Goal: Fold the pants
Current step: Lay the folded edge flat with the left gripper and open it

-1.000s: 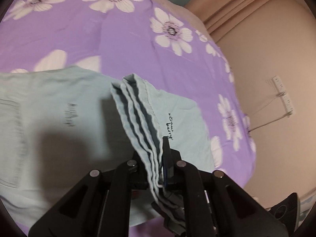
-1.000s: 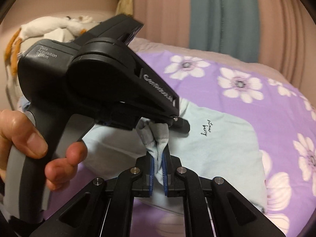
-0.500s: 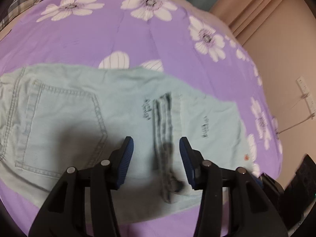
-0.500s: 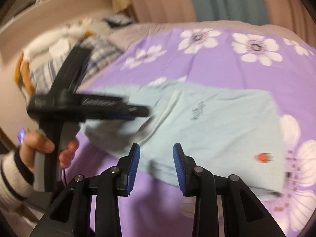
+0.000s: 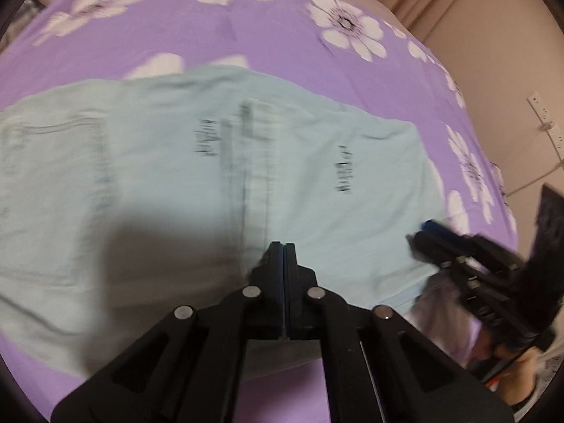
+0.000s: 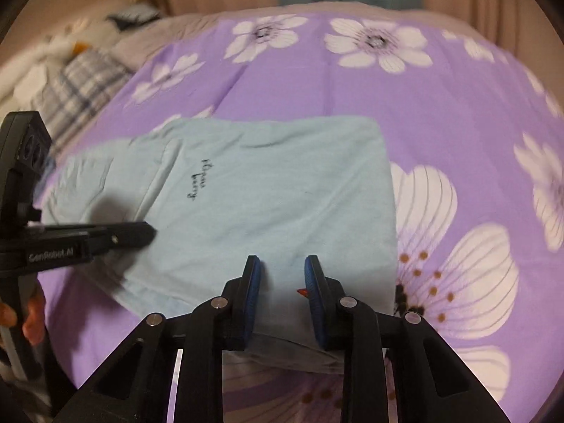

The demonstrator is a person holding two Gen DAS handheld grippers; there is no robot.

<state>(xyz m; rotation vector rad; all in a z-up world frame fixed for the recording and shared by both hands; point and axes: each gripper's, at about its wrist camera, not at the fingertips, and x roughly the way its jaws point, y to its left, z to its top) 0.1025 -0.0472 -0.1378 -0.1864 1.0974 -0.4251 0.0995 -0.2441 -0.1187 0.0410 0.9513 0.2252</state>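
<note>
Light blue-green pants (image 5: pixel 317 162) lie folded flat on the purple flowered bed sheet (image 5: pixel 211 35), with the leg hems laid over the seat part. My left gripper (image 5: pixel 283 246) hovers just over the near edge of the pants, shut with nothing between its pads. In the right wrist view the pants (image 6: pixel 264 194) show small black lettering and a red mark by the near edge. My right gripper (image 6: pixel 282 271) stands over that near edge, its jaws apart and closing, with cloth below them but not pinched. The left gripper (image 6: pixel 148 234) reaches in from the left.
The sheet (image 6: pixel 440 105) spreads wide beyond and right of the pants. A plaid cloth (image 6: pixel 81 84) and soft toys lie at the far left. Curtains hang behind the bed. A wall with a power strip (image 5: pixel 544 120) is at the right. A hand (image 6: pixel 31 317) holds the left gripper.
Both grippers let go of the bunched hems, which now lie flat on the pants. The left gripper opened, then shut empty. The right gripper opened and moved toward the near edge.
</note>
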